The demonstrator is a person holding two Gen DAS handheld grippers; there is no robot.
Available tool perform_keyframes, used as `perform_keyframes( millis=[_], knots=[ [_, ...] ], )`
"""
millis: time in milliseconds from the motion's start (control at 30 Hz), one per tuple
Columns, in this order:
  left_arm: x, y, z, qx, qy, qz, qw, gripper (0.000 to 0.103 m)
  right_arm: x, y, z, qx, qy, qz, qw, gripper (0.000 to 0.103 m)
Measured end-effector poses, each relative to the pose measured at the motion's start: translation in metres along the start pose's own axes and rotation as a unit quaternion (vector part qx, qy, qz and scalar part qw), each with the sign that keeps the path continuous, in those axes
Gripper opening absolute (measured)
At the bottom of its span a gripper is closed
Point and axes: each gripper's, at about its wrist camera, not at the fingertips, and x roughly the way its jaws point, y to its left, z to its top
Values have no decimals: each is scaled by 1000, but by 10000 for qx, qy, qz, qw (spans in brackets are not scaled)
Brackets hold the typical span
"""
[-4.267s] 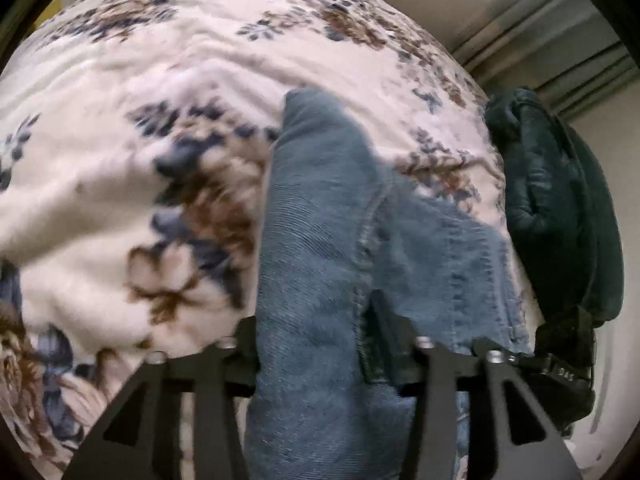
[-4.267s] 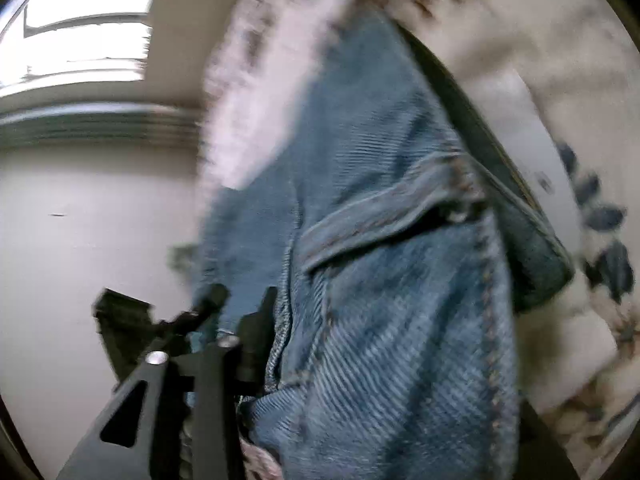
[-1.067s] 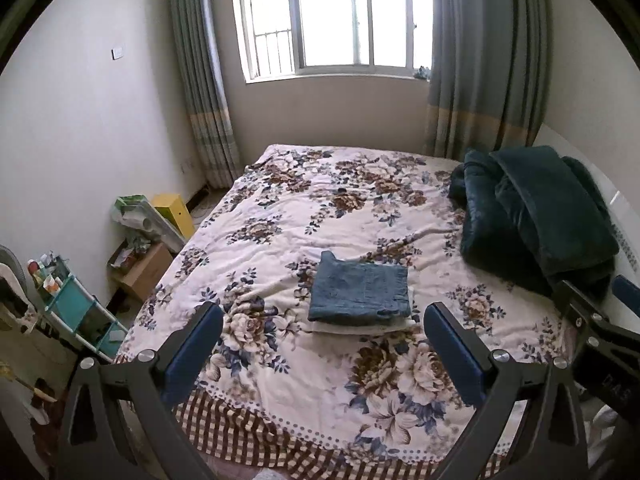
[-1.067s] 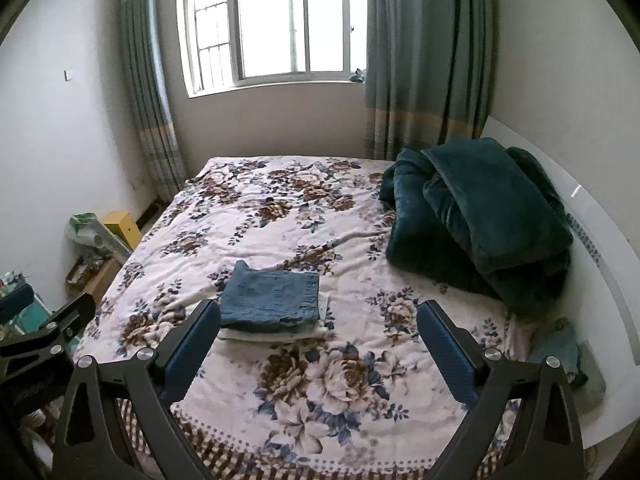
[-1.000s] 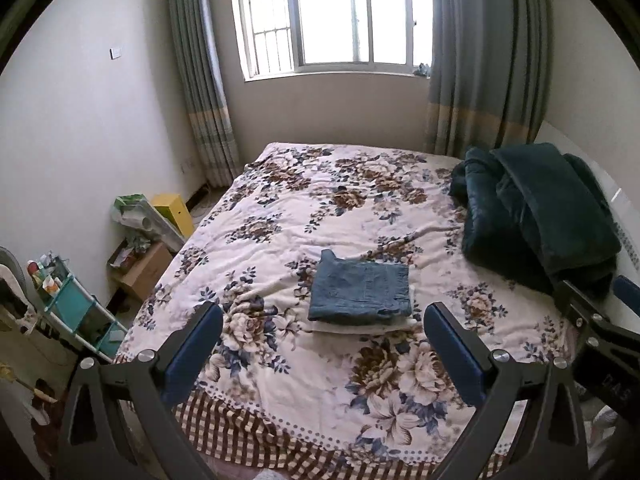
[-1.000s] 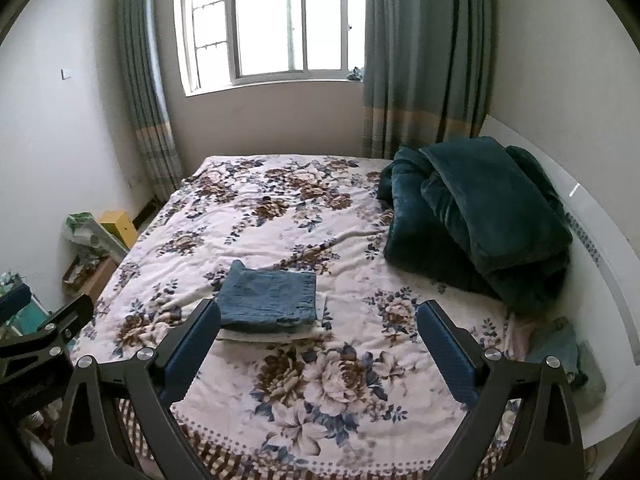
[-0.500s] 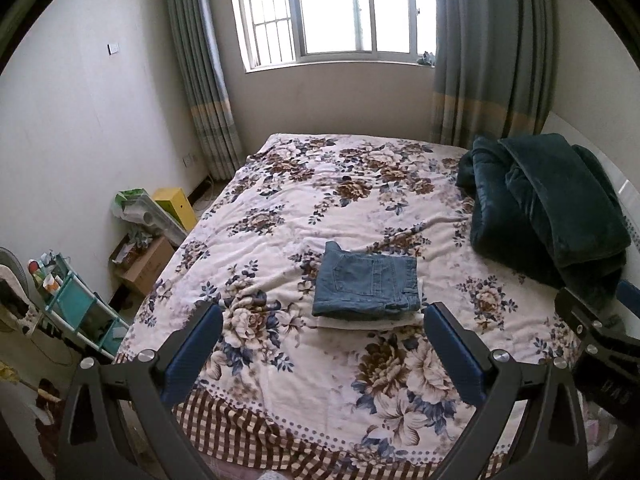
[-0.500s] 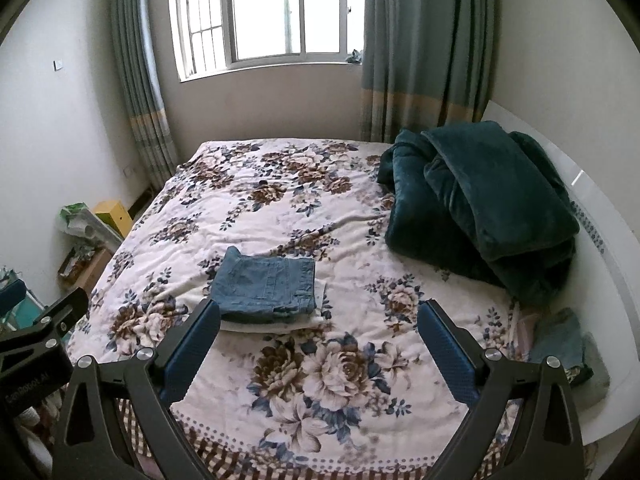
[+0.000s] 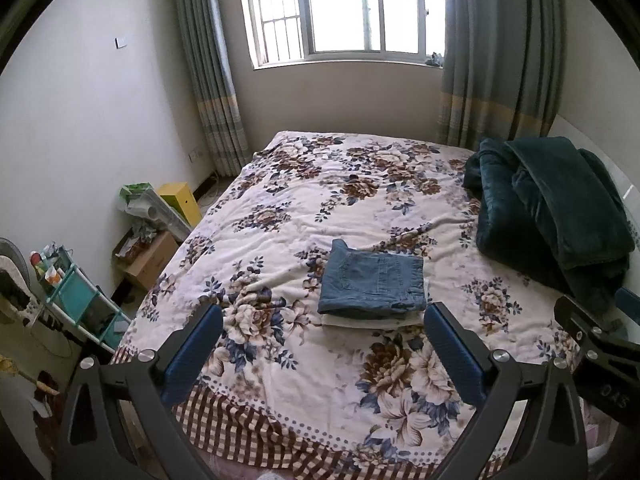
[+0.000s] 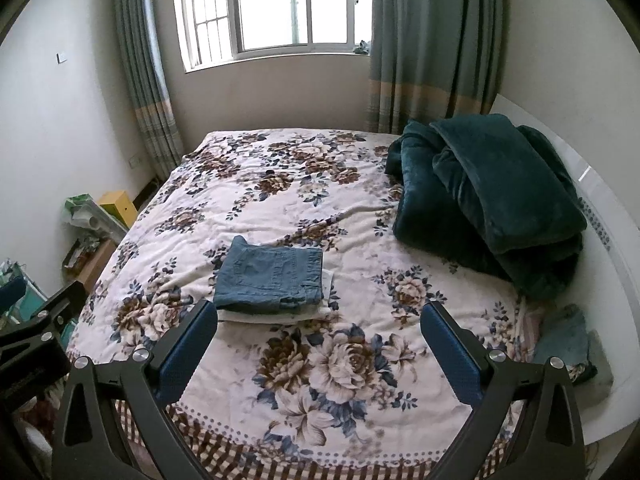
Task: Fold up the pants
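Note:
Blue denim pants (image 9: 374, 282) (image 10: 272, 276) lie folded into a neat rectangle on top of a folded white garment (image 9: 372, 320) (image 10: 276, 316), near the front middle of a flower-patterned bed (image 9: 320, 208) (image 10: 360, 300). My left gripper (image 9: 322, 356) hangs open well back from the bed's near edge, blue pads wide apart, nothing between them. My right gripper (image 10: 318, 354) is open too, equally far back and empty. Each gripper's body shows at the edge of the other's view.
A dark green folded blanket (image 9: 552, 208) (image 10: 488, 196) is piled at the bed's right side by a white headboard (image 10: 600, 216). Left of the bed on the floor stand a teal shelf (image 9: 76, 300), a cardboard box (image 9: 148, 256) and a yellow box (image 9: 180, 200). Window and curtains behind.
Seconds ago both grippers were shut on the denim close up. Now both are open and pulled far back; over the last second the views shifted only slightly.

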Motion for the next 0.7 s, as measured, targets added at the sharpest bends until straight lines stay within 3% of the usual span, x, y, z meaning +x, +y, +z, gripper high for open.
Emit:
perform_keyframes(
  millis=[700],
  knots=[
    [-1, 2, -3, -16, 30, 32, 10000, 103, 1, 8, 0, -79, -15, 66, 9999, 103]
  ],
)
